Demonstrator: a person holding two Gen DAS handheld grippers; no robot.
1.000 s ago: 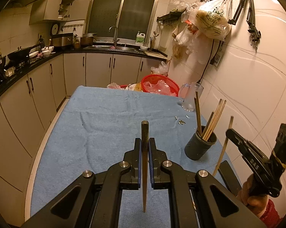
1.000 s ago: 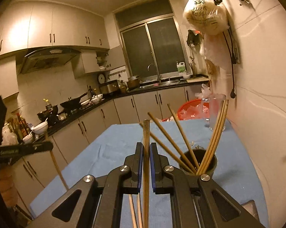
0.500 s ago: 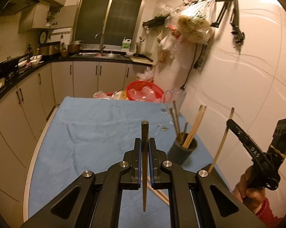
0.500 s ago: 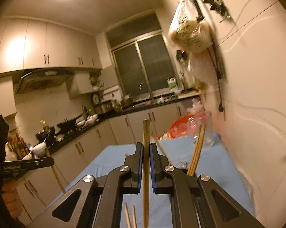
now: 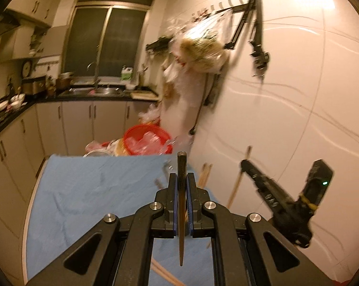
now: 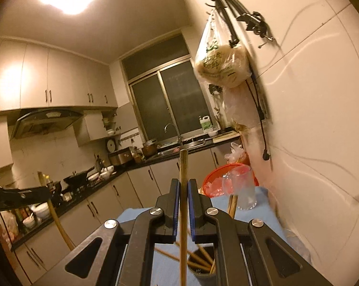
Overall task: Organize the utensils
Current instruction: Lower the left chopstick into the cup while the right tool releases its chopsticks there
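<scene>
Two chopsticks stand upright, one clamped in each closed hand-held gripper (left (image 5: 182, 183), right (image 6: 183, 188)), above the holder (image 6: 201, 264).

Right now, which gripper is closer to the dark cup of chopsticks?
Right. The right gripper hangs just above the cup; the left gripper sits farther back and hides it from its own camera.

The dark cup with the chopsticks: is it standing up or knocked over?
Standing up. In the right view the cup sits on the blue cloth with its mouth facing up, and chopsticks lean inside it.
</scene>
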